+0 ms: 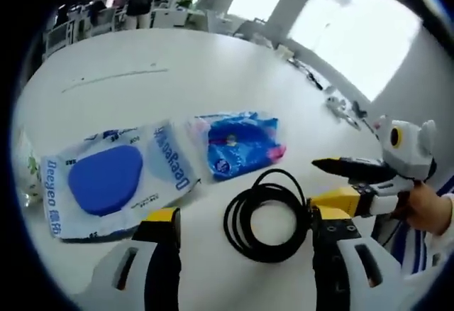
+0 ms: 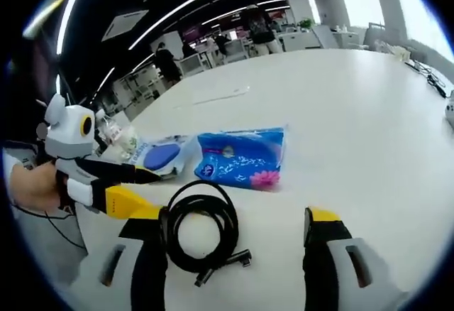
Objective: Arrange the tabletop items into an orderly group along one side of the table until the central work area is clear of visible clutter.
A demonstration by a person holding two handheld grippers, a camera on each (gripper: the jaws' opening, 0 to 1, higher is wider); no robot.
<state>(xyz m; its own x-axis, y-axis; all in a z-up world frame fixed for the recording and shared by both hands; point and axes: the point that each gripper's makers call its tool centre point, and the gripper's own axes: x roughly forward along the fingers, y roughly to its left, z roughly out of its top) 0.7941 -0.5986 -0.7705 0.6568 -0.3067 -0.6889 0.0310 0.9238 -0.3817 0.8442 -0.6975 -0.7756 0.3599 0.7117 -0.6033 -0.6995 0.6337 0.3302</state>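
A coiled black cable (image 1: 266,215) lies on the white table (image 1: 177,69) between the jaws of my left gripper (image 1: 247,215), which is open around it. Beyond it lie a blue tissue pack (image 1: 237,144) and a white packet with a blue oval (image 1: 113,179). My right gripper (image 1: 316,182) reaches in from the right, held by a hand (image 1: 425,208). In the right gripper view, my right gripper (image 2: 233,222) is open, with the cable (image 2: 202,229) by its left jaw. The tissue pack (image 2: 241,158) and white packet (image 2: 159,155) lie behind, and the left gripper (image 2: 154,194) comes in from the left.
A crumpled clear bag (image 2: 117,140) sits past the white packet near the table's edge. Small items and cables (image 1: 340,105) lie along the far right rim. A thin line (image 1: 113,77) crosses the far tabletop. Office desks and people (image 2: 170,62) stand beyond.
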